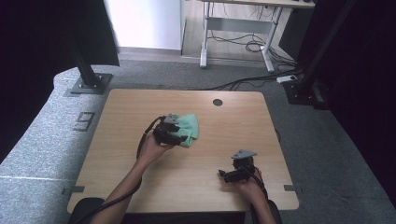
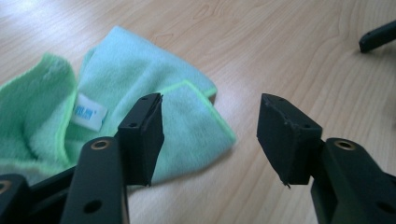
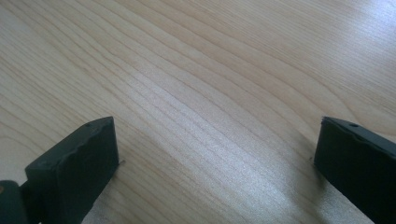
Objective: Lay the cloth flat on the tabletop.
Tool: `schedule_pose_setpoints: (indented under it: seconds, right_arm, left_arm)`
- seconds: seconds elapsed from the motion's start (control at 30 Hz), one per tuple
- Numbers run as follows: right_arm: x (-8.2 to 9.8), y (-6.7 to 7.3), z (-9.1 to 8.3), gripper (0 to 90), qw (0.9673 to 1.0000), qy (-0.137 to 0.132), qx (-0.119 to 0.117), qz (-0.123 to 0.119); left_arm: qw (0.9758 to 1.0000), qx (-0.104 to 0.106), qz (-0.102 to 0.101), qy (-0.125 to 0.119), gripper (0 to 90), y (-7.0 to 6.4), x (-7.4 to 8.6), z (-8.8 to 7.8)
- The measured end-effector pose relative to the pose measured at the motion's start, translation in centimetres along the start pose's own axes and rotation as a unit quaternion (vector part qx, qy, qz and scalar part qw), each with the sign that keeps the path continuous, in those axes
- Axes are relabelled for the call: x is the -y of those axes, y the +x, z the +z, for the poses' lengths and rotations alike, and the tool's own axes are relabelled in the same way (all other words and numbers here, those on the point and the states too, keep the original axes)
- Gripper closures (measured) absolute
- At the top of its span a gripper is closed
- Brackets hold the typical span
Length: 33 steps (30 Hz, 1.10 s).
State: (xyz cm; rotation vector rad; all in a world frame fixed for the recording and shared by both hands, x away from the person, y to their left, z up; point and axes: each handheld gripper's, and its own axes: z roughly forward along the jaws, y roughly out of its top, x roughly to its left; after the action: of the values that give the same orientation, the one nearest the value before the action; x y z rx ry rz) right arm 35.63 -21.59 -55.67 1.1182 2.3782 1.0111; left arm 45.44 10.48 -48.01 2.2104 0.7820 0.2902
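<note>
A mint-green cloth (image 1: 192, 126) lies crumpled a little left of the table's middle. In the left gripper view the cloth (image 2: 140, 70) shows a white label (image 2: 89, 112) and a folded corner pointing at me. My left gripper (image 1: 180, 138) hangs over the cloth's near edge. Its jaws stand apart with nothing between them (image 2: 210, 105), and the left one is above the corner of the cloth. My right gripper (image 1: 226, 175) rests low near the table's front right, open wide over bare wood (image 3: 217, 126). One of its jaws (image 2: 376, 37) shows far off in the left gripper view.
The wooden table (image 1: 126, 107) has a dark round cable hole (image 1: 217, 102) at the back middle. Black frame posts on floor plates (image 1: 88, 84) stand behind the table's corners. A white-legged desk (image 1: 236, 28) with loose cables stands farther back.
</note>
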Motion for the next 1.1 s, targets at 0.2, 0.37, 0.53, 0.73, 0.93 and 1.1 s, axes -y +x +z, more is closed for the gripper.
schedule_pose_setpoints:
  seconds: [0.2,0.37,0.53,0.73,0.93,1.1]
  right_arm:
    - [0.0,0.0,0.0,0.0,1.0000,0.000,0.000,0.000]
    - [0.0,0.0,0.0,0.0,1.0000,0.000,0.000,-0.001]
    - [0.0,0.0,0.0,0.0,1.0000,0.000,-0.001,0.001]
    - [0.0,0.0,0.0,0.0,1.0000,0.001,-0.001,0.002]
    - [0.0,0.1,0.0,0.0,1.0000,0.001,0.000,0.001]
    - [0.1,0.1,-0.1,2.3,1.0000,-0.003,-0.003,0.002]
  left_arm:
    - [1.0000,0.003,-0.002,0.004,46.0,0.1,-1.2,1.7]
    - [0.9999,-0.001,-0.002,0.010,50.8,0.2,-1.7,3.1]
    - [0.9996,-0.014,-0.005,0.024,53.8,0.3,-1.4,4.5]
    - [0.9981,-0.023,0.000,0.057,62.8,0.3,-0.1,5.7]
    - [0.9977,-0.023,0.010,0.063,83.9,0.1,0.3,5.4]
    - [0.9984,-0.015,0.015,0.053,85.2,-0.3,0.5,4.2]
